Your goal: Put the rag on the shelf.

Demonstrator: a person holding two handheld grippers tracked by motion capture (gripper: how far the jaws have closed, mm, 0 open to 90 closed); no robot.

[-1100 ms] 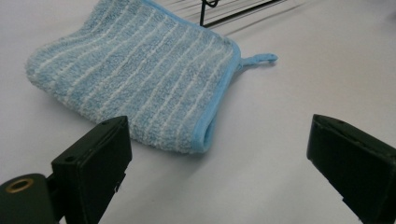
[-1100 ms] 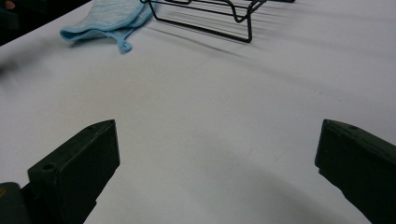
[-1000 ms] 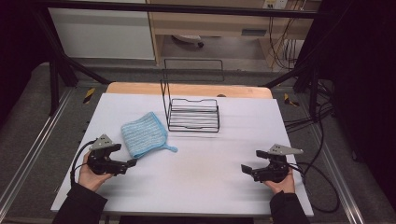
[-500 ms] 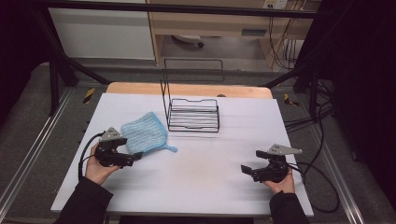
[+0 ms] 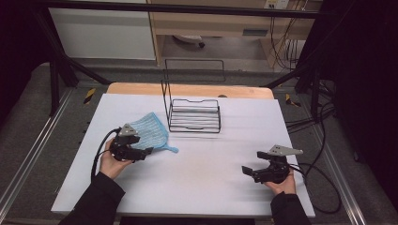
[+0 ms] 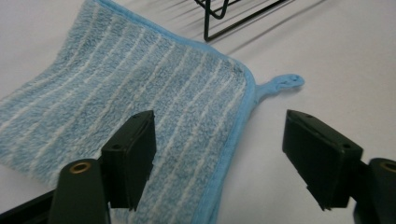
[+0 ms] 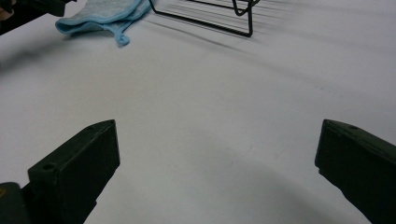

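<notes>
Closing in on the blue striped cloth (image 5: 149, 132), the left tool (image 5: 146, 152) had slid across the white surface (image 5: 206, 187) from its spot nearer the person. Its jaws had just been narrowing, yet they stood spread, one over the terry and one beyond the hemmed edge, pinching nothing. That looked like the start of a grab at the cloth's corner near the hanging loop (image 6: 286, 82). The right tool (image 5: 246, 170) sat spread, well apart, beside nothing. The wire rack (image 5: 195, 115) stood just beyond the cloth.

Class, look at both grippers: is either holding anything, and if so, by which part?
Nothing is held yet. The left gripper has been closing its jaws astride the blue cloth's hemmed edge, without pinching it. The right gripper is open over bare table.
</notes>
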